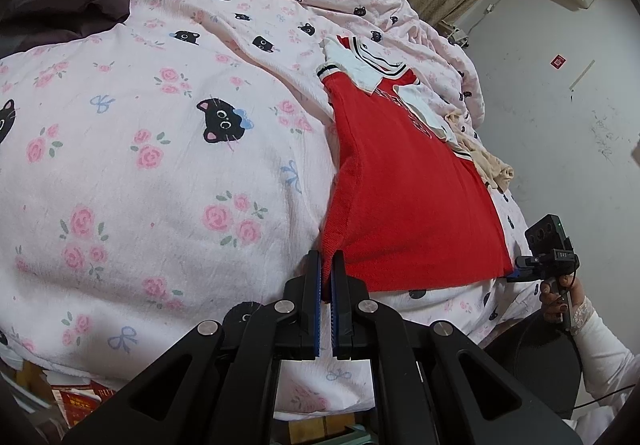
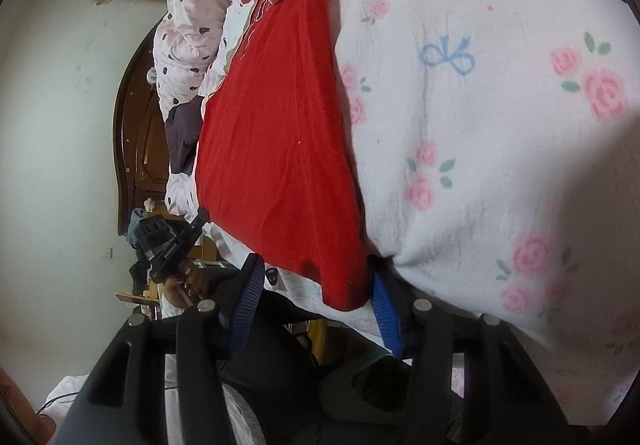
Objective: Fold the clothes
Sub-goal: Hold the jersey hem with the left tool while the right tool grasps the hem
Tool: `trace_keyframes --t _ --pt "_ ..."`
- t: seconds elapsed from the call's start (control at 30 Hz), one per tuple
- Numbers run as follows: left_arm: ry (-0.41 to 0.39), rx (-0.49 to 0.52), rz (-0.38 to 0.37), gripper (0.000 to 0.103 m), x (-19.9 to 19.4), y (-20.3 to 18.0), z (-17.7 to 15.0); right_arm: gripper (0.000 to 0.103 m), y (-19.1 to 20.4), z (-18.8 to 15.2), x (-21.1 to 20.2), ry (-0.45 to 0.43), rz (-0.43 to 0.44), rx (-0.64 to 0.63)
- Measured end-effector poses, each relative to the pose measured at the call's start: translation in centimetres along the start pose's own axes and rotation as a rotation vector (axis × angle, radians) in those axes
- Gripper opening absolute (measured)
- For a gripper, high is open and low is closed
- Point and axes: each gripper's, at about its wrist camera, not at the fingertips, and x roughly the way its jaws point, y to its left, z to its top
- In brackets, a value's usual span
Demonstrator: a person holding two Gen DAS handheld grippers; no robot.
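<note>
Red shirt (image 1: 404,201) flat on the bed; left gripper (image 1: 327,265) pinches its near hem corner, right gripper (image 2: 320,285) spread around the other.

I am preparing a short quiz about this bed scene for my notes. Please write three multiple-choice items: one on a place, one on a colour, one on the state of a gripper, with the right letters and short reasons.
1. Where does the red shirt lie?
A. on the floral quilt
B. on the floor
C. on a chair

2. What colour is the shirt's collar?
A. yellow
B. white with dark stripes
C. green

3. How is the left gripper?
A. wide open
B. out of view
C. shut on the shirt's hem corner

Answers:
1 A, the quilt shows around the shirt.
2 B, the collar is white with dark lines.
3 C, its fingers pinch the red edge, while the right gripper stands open around the other corner.
</note>
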Motion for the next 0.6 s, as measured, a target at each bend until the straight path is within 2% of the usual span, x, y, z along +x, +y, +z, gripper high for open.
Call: trace_keyframes --t 0.13,0.2,0.27,0.33,0.5,0.6 --pt "0.001 -0.001 -0.002 0.002 0.0 0.1 0.0 0.052 0.3 0.1 -0.1 -0.004 -0.003 -0.006" --pt "0.002 0.0 -0.003 0.002 0.0 0.0 -0.1 0.04 0.4 0.1 -0.2 -0.006 -0.006 -0.019" --pt "0.003 0.004 -0.005 0.002 0.1 -0.1 -0.1 0.016 0.6 0.1 -0.3 -0.007 -0.01 -0.032" --pt "0.003 0.009 -0.01 0.002 0.1 -0.3 -0.1 0.008 0.8 0.1 -0.4 -0.008 -0.013 -0.045" --pt "-0.026 0.01 -0.041 0.002 -0.9 -0.6 0.1 0.005 1.7 0.0 -0.8 -0.019 0.007 -0.082" --pt "-0.055 0.006 -0.072 0.002 -1.9 -0.9 0.6 0.005 2.7 0.0 -2.2 -0.063 0.045 -0.109"
